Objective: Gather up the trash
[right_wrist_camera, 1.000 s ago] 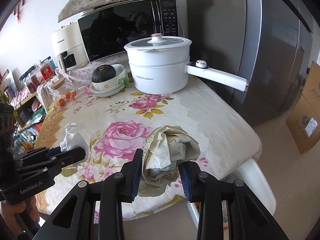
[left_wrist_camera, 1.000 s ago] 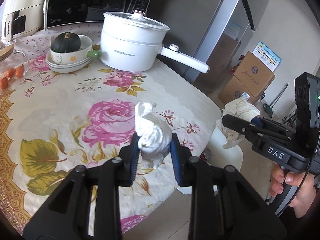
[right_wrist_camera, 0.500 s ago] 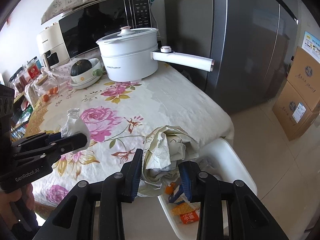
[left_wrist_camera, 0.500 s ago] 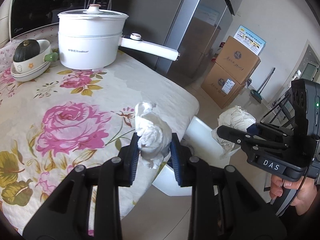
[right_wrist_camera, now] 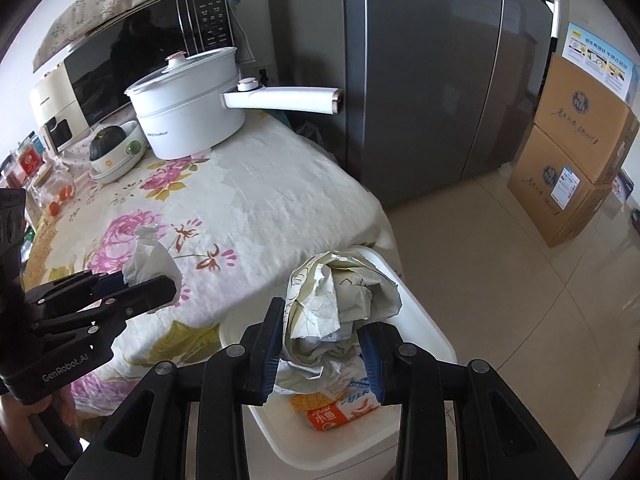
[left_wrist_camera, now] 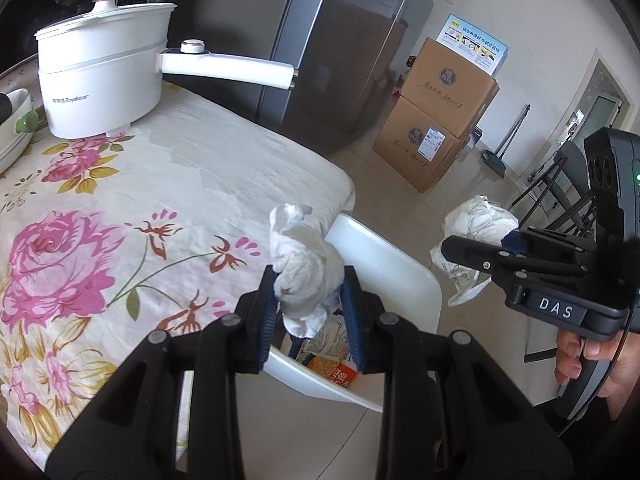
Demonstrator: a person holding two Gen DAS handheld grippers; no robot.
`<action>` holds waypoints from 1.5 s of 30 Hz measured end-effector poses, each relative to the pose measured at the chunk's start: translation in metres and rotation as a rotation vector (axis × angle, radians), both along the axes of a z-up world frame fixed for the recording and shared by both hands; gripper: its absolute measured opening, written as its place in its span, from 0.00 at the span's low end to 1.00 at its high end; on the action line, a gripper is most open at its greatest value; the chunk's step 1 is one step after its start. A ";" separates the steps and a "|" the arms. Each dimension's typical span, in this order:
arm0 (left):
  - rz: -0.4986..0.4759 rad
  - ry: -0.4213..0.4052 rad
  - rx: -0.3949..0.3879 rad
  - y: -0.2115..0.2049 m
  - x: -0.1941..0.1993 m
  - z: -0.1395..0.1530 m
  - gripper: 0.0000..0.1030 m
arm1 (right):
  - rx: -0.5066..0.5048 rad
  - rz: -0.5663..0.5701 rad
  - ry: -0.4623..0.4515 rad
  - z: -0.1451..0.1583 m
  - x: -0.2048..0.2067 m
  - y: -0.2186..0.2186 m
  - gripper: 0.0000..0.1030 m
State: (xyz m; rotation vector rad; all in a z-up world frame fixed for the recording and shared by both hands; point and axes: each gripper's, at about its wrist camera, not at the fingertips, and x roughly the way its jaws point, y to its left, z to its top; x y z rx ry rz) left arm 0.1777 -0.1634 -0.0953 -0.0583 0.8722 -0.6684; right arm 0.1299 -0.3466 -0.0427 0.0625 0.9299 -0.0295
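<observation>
My left gripper [left_wrist_camera: 308, 300] is shut on a crumpled white tissue [left_wrist_camera: 306, 268], held at the table's corner above the near rim of a white trash bin [left_wrist_camera: 392, 264]. My right gripper [right_wrist_camera: 322, 338] is shut on a crumpled wad of printed paper [right_wrist_camera: 344, 292], hanging over the open white trash bin [right_wrist_camera: 424, 320] on the floor. Snack wrappers [right_wrist_camera: 340, 410] lie in the bin. In the right wrist view the left gripper [right_wrist_camera: 152, 284] with its tissue [right_wrist_camera: 150, 260] shows at the left; in the left wrist view the right gripper [left_wrist_camera: 480, 252] and its paper wad [left_wrist_camera: 476, 224] show at the right.
The table with a floral cloth [right_wrist_camera: 240, 200] carries a white electric pot [right_wrist_camera: 188, 104] with a long handle, a bowl holding a dark squash [right_wrist_camera: 108, 148] and a microwave [right_wrist_camera: 132, 60]. A grey refrigerator [right_wrist_camera: 432, 72] stands behind; stacked cardboard boxes [right_wrist_camera: 576, 152] sit on the tiled floor.
Both grippers have moved off the tabletop toward its corner and a little down, each keeping its trash. The white bin has come into view beneath them.
</observation>
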 end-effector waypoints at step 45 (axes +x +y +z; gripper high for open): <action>0.120 0.045 0.248 -0.022 0.007 -0.036 1.00 | -0.012 -0.113 0.052 -0.022 -0.004 -0.049 0.99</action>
